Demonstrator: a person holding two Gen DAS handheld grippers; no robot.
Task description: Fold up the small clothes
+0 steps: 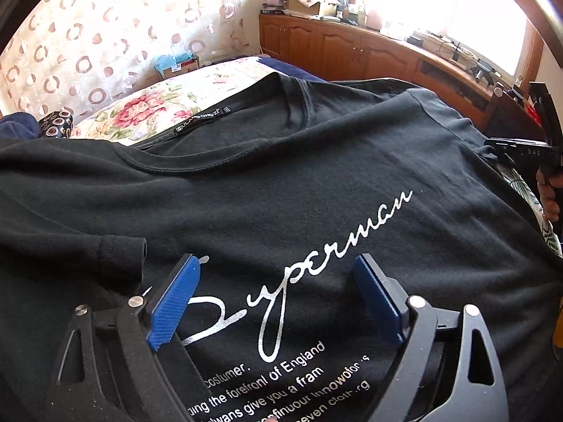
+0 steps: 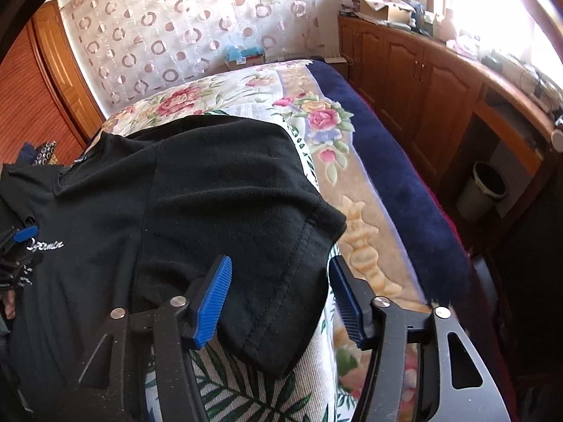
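A black T-shirt (image 1: pixel 281 176) with silver script print lies face up on the bed, collar toward the far end. My left gripper (image 1: pixel 278 263) hovers open above the printed chest, nothing between its blue pads. One short sleeve (image 1: pixel 119 256) lies folded in over the chest beside its left finger. In the right wrist view the shirt's other sleeve (image 2: pixel 281 281) lies flat between the fingers of my right gripper (image 2: pixel 281 263). Its jaws stand partly apart and the pads flank the sleeve hem without clamping it. The right gripper (image 1: pixel 520 151) also shows at the shirt's right edge, held by a hand.
The shirt rests on a leaf-print cloth (image 2: pixel 246 387) over a floral blanket (image 2: pixel 316 116) with a dark blue border. Wooden cabinets (image 2: pixel 422 81) with clutter on top run along the bed's right side, with a waste bin (image 2: pixel 482 190) on the floor. A patterned curtain (image 2: pixel 176 35) hangs behind.
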